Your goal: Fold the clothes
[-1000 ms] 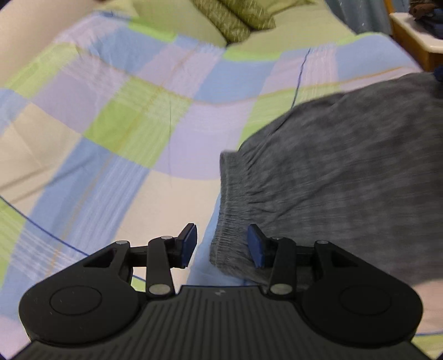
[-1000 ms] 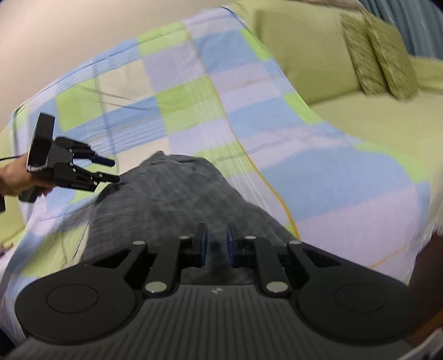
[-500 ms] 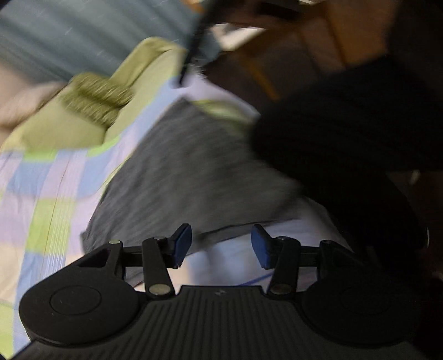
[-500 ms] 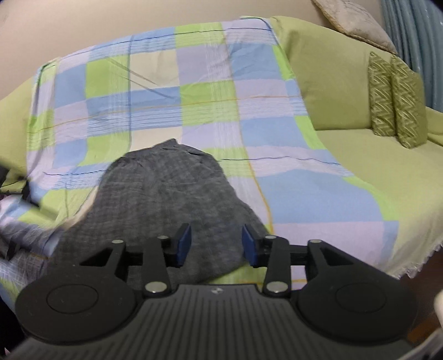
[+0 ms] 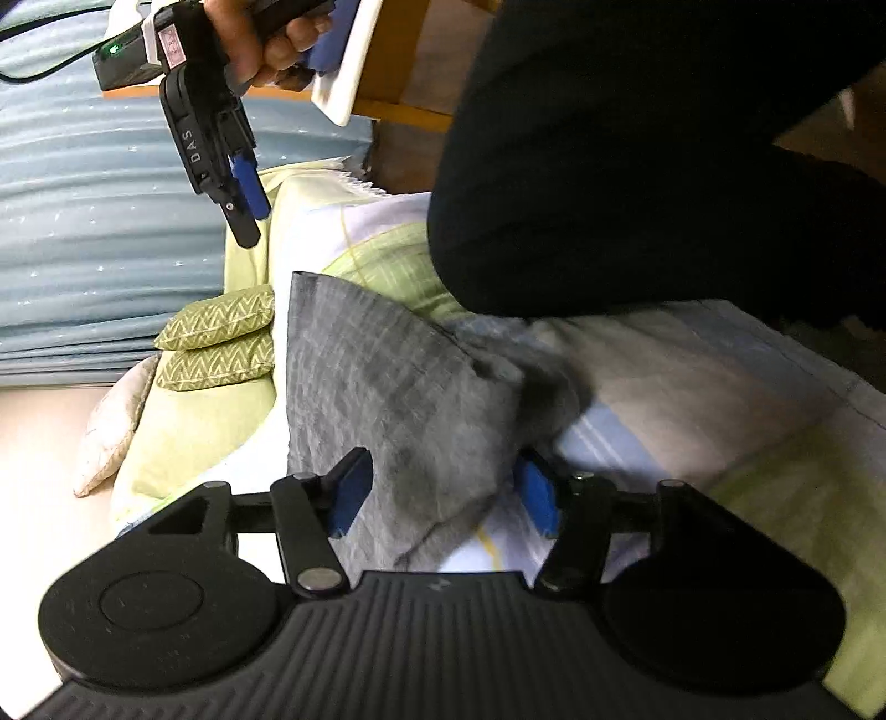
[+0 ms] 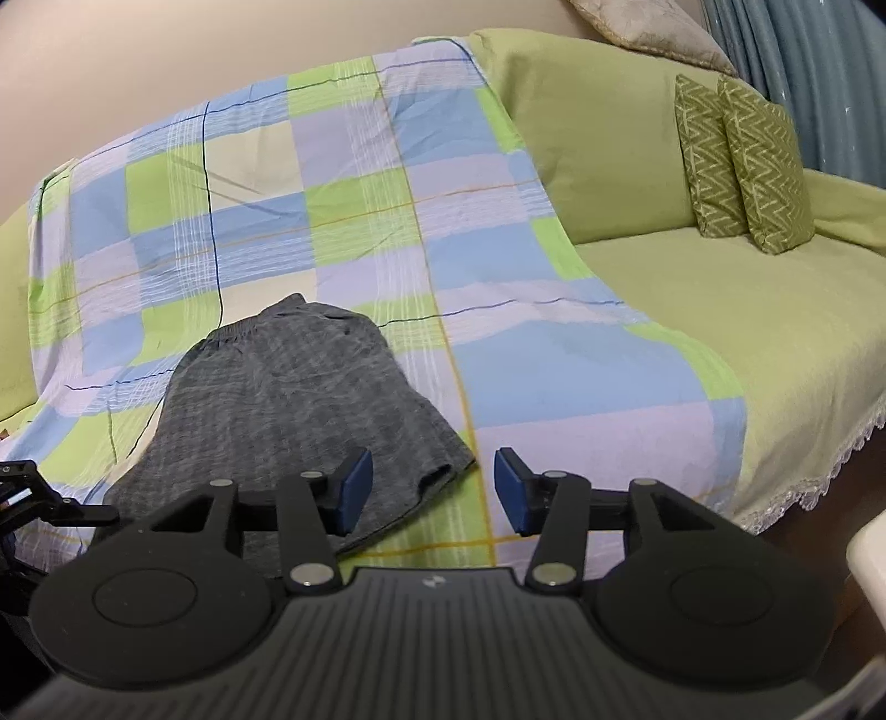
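Grey shorts (image 6: 288,399) lie spread on the checked sheet (image 6: 354,221) at lower left of the right wrist view. Soft, light and limp, they are best pinched at a hem corner or the waistband. Left gripper (image 5: 443,493) and right gripper (image 6: 426,487) both gape, holding nothing.

A yellow-green sofa (image 6: 692,310) fills the right wrist view, its backrest rising toward 12 o'clock. A checked sheet (image 6: 343,221) in blue, lilac, green and cream drapes over the back and seat on the 9 o'clock side. Two green zigzag cushions (image 6: 742,160) stand upright side by side against the backrest at 2 o'clock, touching. A beige cushion (image 6: 642,27) rests on the sofa top at 12 o'clock. Blue-grey curtains (image 6: 819,72) hang at 1 o'clock. The wall (image 6: 138,66) at 10 o'clock is plain beige. White lace trim (image 6: 803,487) edges the sofa cover at 4 o'clock.
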`<state>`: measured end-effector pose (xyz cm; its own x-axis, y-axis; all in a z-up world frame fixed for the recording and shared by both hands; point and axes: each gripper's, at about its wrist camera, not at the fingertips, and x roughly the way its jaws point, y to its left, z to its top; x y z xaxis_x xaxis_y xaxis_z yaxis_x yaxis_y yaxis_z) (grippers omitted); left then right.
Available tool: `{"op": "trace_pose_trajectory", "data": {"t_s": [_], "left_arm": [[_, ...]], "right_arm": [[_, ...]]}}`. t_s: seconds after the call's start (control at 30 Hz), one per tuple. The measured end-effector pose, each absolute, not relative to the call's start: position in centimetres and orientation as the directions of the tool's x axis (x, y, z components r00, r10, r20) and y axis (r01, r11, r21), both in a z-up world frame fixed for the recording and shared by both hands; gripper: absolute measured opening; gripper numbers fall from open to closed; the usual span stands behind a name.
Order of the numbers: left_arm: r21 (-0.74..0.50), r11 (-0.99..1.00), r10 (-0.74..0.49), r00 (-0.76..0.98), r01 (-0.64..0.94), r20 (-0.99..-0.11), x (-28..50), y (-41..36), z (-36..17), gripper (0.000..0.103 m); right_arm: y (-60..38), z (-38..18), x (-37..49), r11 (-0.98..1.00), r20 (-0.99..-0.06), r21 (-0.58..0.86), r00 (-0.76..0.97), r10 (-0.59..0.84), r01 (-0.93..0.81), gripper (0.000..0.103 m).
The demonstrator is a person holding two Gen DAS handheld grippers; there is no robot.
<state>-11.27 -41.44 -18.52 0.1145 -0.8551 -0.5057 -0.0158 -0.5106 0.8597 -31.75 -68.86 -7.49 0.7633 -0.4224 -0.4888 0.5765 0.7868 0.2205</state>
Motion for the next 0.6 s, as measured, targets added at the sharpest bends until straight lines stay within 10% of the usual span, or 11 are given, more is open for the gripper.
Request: {"op": "trace_pose_trajectory", "data": {"t_s": [0.37, 0.43, 0.6], "left_arm": [[0.906, -0.422, -0.9, 0.107, 0.041, -0.423, -13.1, -43.6, -20.4, 0.061], [0.889, -0.432, -0.888, 0.099, 0.154, -0.449, -13.2, -44.1, -19.0, 0.019], [0.715, -0.387, -0.862, 0.048, 0.582, -0.505, -11.7, -46.1, -12.6, 0.009]], "right_arm": [[-69.0, -8.3, -31.0, 0.842, -0.49, 0.111, 0.766, -0.416, 0.528, 0.05], [-68.7, -8.6, -30.7, 0.874, -0.496, 0.007, 0.761, -0.419, 0.486, 0.051], [-66.4, -10.0, -28.9, 0.917, -0.504, -0.311, 0.775, -0.381, 0.248, 0.052]]}}
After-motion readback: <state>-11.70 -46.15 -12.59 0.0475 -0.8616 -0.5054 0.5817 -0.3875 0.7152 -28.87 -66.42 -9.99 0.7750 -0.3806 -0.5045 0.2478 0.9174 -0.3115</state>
